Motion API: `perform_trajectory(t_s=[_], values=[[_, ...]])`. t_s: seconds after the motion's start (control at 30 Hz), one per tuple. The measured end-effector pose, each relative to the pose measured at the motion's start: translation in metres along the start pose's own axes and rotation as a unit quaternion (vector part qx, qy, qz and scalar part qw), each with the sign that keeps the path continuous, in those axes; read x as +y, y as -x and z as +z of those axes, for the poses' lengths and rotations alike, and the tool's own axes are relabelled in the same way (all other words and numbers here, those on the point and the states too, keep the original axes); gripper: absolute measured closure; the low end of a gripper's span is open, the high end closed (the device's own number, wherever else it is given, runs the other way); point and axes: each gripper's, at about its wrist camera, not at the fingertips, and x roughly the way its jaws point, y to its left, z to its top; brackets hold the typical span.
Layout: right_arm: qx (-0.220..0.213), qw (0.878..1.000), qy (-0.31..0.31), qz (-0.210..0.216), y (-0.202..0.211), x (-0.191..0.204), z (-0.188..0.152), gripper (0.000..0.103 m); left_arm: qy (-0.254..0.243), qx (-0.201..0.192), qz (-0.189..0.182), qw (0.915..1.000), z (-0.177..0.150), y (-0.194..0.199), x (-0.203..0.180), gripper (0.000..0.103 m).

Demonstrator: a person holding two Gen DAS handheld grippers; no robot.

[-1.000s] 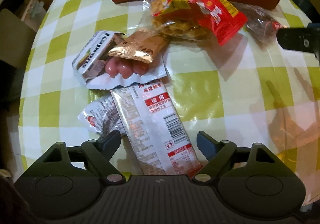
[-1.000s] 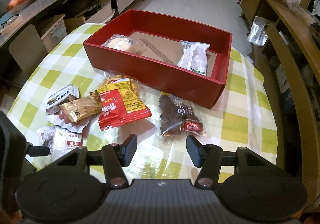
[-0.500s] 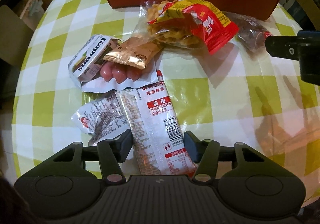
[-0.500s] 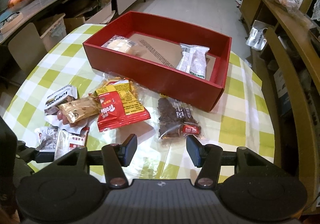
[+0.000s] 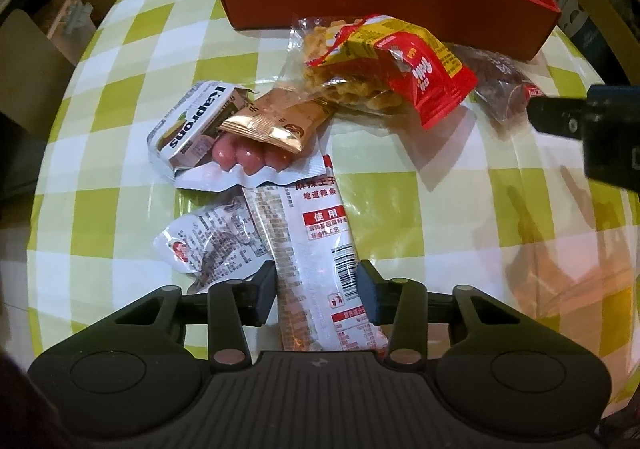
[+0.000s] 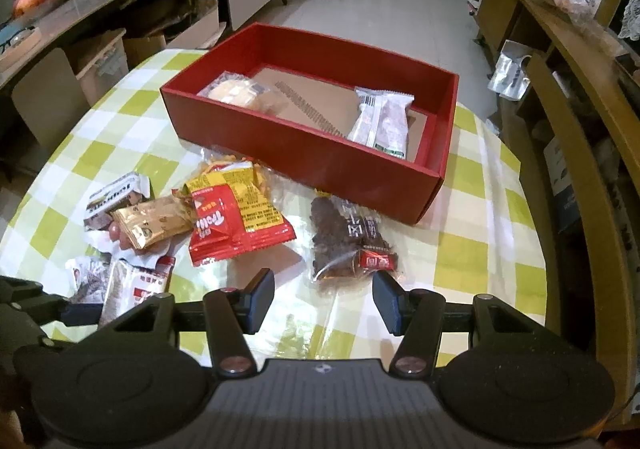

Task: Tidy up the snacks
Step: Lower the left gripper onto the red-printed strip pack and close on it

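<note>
A long white snack packet with red labels (image 5: 316, 241) lies lengthwise on the green-checked table, and my left gripper (image 5: 317, 289) is closing on its near end, both pads touching its sides. Around it lie a small white packet (image 5: 216, 245), a sausage pack (image 5: 248, 157), a Kaprons wrapper (image 5: 192, 125) and a gold sachet (image 5: 276, 121). Farther off are a red-yellow crisp bag (image 6: 236, 221) and a dark brown snack bag (image 6: 348, 241). My right gripper (image 6: 324, 297) hangs open and empty just short of the brown bag. The red box (image 6: 312, 157) behind holds a round pastry (image 6: 236, 91) and a white packet (image 6: 384, 121).
The round table (image 6: 472, 249) drops off close on the left and right. A wooden chair back (image 6: 580, 177) stands at the right. A counter (image 6: 60, 21) with boxes and fruit runs along the left, with cardboard boxes on the floor beneath.
My left gripper's jaws have come together from wide apart onto the long white packet, and the view has tipped slightly to show more of the red box. The right gripper has not moved.
</note>
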Motion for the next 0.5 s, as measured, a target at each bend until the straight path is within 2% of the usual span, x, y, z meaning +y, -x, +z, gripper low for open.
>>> perform_trajectory(t_s=[0.03, 0.07, 0.13, 0.23, 0.3, 0.33, 0.37, 0.4, 0.43, 0.5], values=[[0.001, 1.0, 0.0, 0.0, -0.001, 0.0, 0.0, 0.043, 0.001, 0.0, 0.0, 1.0, 0.0, 0.001, 0.001, 0.08], [0.002, 1.0, -0.001, 0.0, -0.001, 0.0, 0.0, 0.043, -0.001, 0.0, 0.003, 1.0, 0.001, 0.001, 0.003, 0.091], [0.001, 1.0, -0.001, 0.001, 0.0, 0.0, 0.001, 0.043, 0.002, 0.0, -0.01, 0.9999, 0.002, 0.002, 0.006, 0.091], [0.002, 1.0, 0.003, 0.001, -0.001, 0.004, 0.001, 0.043, -0.006, 0.001, -0.003, 1.0, 0.001, -0.001, 0.003, 0.072], [0.003, 1.0, 0.006, 0.001, -0.002, 0.005, 0.001, 0.043, -0.015, 0.003, 0.005, 0.9999, 0.001, -0.004, -0.001, 0.07], [0.003, 1.0, 0.007, 0.001, -0.003, 0.006, 0.001, 0.043, -0.014, 0.003, 0.007, 0.9999, 0.001, -0.004, -0.002, 0.055], [0.004, 1.0, 0.006, 0.001, -0.003, 0.005, 0.001, 0.043, -0.011, 0.001, 0.007, 0.9999, 0.002, -0.004, -0.002, 0.045], [0.004, 1.0, 0.005, 0.0, -0.004, 0.005, 0.001, 0.043, -0.005, -0.001, 0.006, 1.0, 0.002, -0.004, -0.002, 0.025], [0.003, 1.0, 0.005, -0.001, -0.004, 0.004, 0.001, 0.043, 0.002, -0.005, 0.003, 1.0, 0.003, -0.003, -0.003, 0.018], [0.003, 1.0, 0.003, -0.001, -0.003, 0.004, 0.001, 0.043, 0.005, -0.013, 0.003, 0.9999, 0.006, -0.001, -0.006, 0.018]])
